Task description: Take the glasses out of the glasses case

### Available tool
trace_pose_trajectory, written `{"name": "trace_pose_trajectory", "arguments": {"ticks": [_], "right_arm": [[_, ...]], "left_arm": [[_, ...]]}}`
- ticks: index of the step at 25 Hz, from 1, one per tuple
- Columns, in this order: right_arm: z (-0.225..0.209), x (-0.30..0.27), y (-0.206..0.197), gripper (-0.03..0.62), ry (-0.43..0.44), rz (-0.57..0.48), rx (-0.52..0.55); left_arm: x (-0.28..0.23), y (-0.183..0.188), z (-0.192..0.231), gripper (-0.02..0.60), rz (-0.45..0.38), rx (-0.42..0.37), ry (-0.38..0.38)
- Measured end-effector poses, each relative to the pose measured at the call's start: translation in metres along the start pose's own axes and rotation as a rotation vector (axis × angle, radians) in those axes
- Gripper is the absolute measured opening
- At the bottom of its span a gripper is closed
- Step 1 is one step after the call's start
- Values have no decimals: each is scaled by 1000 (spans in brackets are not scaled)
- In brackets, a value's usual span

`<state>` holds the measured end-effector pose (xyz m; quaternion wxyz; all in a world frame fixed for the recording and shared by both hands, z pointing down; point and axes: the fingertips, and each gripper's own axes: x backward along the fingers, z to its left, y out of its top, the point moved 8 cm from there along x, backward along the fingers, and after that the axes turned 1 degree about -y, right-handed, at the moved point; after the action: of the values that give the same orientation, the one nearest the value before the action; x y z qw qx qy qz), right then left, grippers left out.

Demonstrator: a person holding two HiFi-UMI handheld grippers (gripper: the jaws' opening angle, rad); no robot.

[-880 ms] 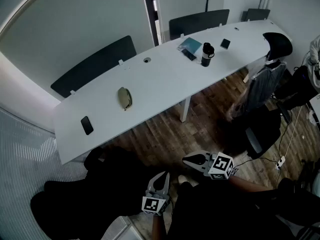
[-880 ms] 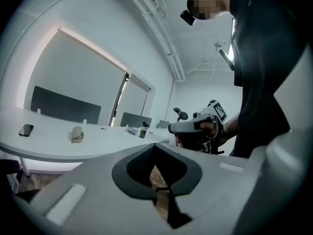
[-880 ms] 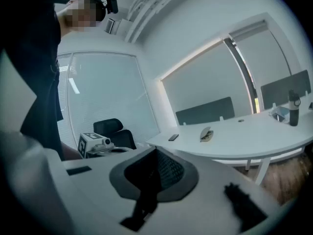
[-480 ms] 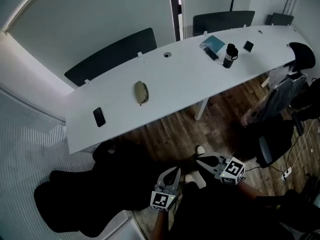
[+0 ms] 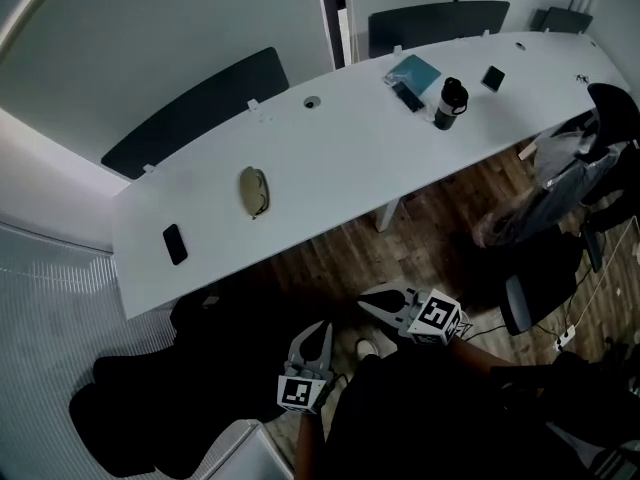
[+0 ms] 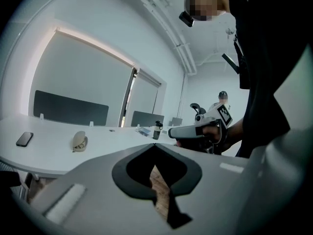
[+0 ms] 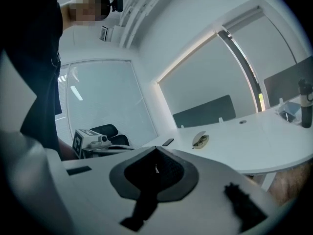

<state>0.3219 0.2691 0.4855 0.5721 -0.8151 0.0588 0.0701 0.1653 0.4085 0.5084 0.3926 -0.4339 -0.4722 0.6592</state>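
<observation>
So closest to us, down by our dark clothes, we hold the left gripper (image 5: pixel 321 327) and the right gripper (image 5: pixel 367 304), each with its jaws clenched together and nothing between them. The left one points up toward the table, the right one points sideways to the left, and the two sit near each other over the wooden floor (image 5: pixel 330 258). Both are well apart from the long white table (image 5: pixel 330 158) ahead of us. On that table, near its left end, lies a black phone (image 5: pixel 174 244), and a bit further along is the glasses case (image 5: pixel 253 191), which looks propped open with something dark inside it. Nothing is touching it. Further off to the right stands a dark bottle (image 5: pixel 449 103), with a teal notebook (image 5: pixel 415 69) just beyond it. Dark chairs (image 5: pixel 200 108) line the far side of the table.
</observation>
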Motion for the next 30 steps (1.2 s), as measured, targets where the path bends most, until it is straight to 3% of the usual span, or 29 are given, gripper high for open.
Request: {"name": "trace_pose_trajectory", "arguments": {"ticks": [6, 20, 25, 30], "right_arm": [[-44, 6, 22, 8, 39, -16, -50], [-98, 22, 4, 8, 85, -47, -244], [-121, 25, 4, 8, 42, -105, -347], [-131, 33, 9, 8, 8, -108, -324]], "left_arm": [[-52, 44, -10, 9, 26, 57, 51], [-92, 57, -29, 9, 58, 82, 99], [-104, 60, -22, 9, 42, 94, 77], [-115, 62, -15, 9, 32, 84, 66]]}}
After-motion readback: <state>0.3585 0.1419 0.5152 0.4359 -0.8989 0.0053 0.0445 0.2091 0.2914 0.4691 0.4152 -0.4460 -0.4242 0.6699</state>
